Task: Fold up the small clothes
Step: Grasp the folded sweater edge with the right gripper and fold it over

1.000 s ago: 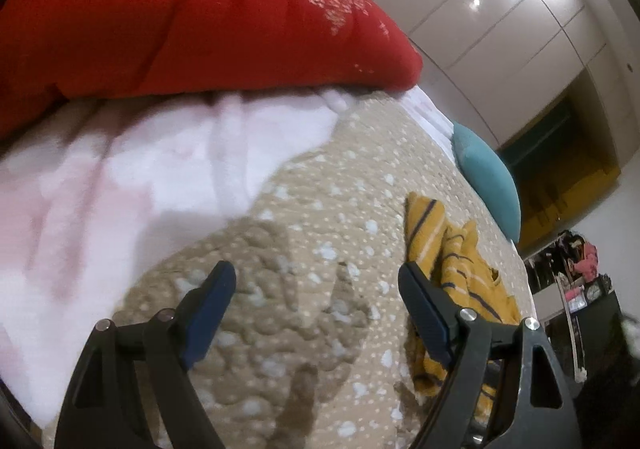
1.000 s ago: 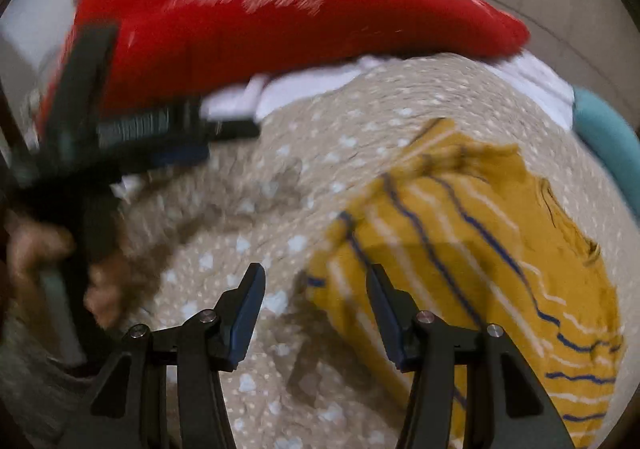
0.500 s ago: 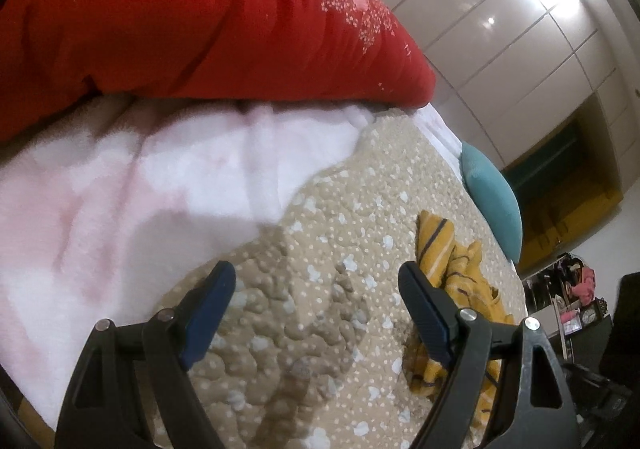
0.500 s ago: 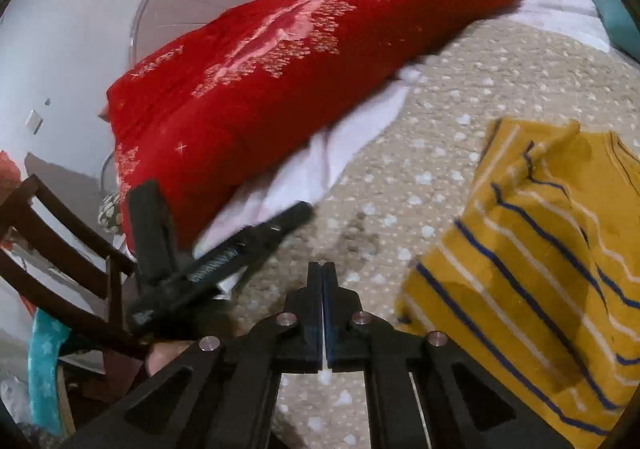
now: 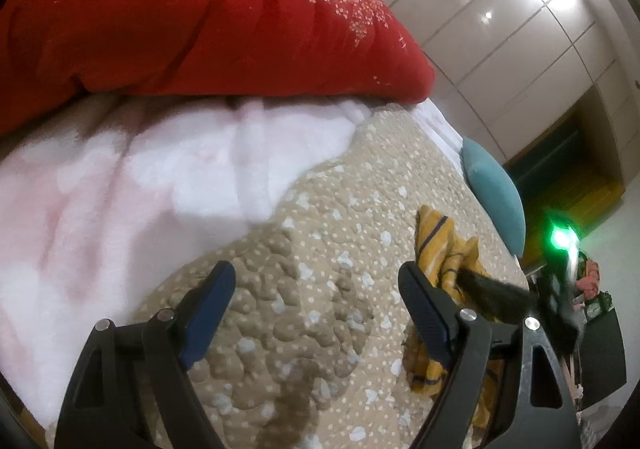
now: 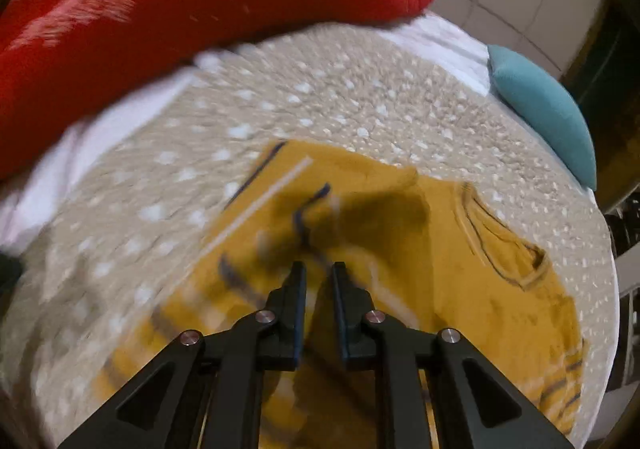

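A small yellow shirt with blue and white stripes lies crumpled on the beige dotted quilt. My right gripper hangs just over the shirt's middle with its jaws a narrow gap apart and nothing held; the view is motion-blurred. My left gripper is wide open and empty over bare quilt, left of the shirt. The right gripper's dark body shows blurred by the shirt in the left wrist view.
A big red duvet and a white-pink fleece blanket lie at the bed's head. A teal pillow sits at the far edge. White wardrobe doors stand beyond; dark furniture stands on the right.
My right gripper swung from the bed's left side back over the shirt and its shut jaws parted slightly. The left gripper stayed open and tilted slightly.
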